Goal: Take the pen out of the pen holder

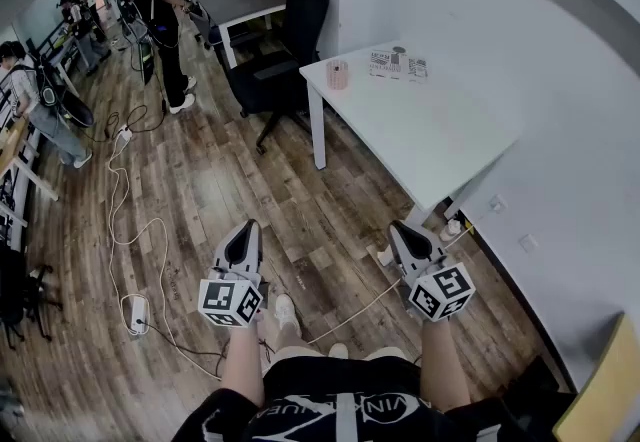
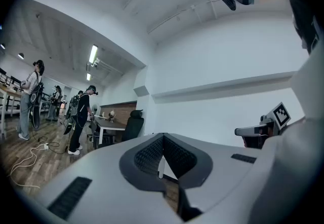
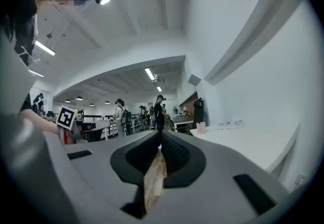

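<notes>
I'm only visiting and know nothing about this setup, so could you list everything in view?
Table: one, white, at right.
Pen holder: one, pink, table's far end; contents too small to tell.
Printed sheets: a few, white, beside the holder.
Office chair: one, black, at the table's far end.
Desk: one, grey, behind the chair.
Cables: several, white, across the wooden floor.
People: at least three, far left.
Left gripper, right gripper: grey, jaws shut, empty.

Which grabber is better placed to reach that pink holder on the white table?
Likely the right gripper: the table holding the pen holder lies on its side. Both are shut, empty and short of it; the left gripper is farther off.
</notes>
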A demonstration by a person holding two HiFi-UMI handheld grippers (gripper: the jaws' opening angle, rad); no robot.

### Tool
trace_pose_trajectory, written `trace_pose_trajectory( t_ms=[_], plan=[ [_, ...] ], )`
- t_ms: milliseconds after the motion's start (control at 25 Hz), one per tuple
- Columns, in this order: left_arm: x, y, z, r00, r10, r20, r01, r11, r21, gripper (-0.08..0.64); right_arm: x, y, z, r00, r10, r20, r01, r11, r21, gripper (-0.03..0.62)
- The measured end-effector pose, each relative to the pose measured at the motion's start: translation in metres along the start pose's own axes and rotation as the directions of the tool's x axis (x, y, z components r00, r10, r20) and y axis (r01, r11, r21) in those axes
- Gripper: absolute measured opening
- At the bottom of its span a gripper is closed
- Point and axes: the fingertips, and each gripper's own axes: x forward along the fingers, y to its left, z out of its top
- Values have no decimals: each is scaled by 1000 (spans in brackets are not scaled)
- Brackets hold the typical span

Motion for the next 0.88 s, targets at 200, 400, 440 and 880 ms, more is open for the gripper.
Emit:
trace_pose_trajectory(
  t_ms=[200,400,440,880],
  plan=[
    [0,0,-1,1000,1,-2,-1,1000,6,14,3,6,-5,1000,10,-3,-10,1000,-10,35],
    [13,0,-10,1000,-4,-23,4,1000,-2,14,12,-1,-14,1000,14,-24,-14,1000,-10,35],
    [17,1,-11,1000,-5,-28,5,1000,-4,14,14,-3,-15,999,13,-29,-13,1000,-11,35],
    [89,10,-20,998,-44,-45,43,999,-13,14,64,-44,-12,999,-3,-47,2,1000,-15,36]
  ],
)
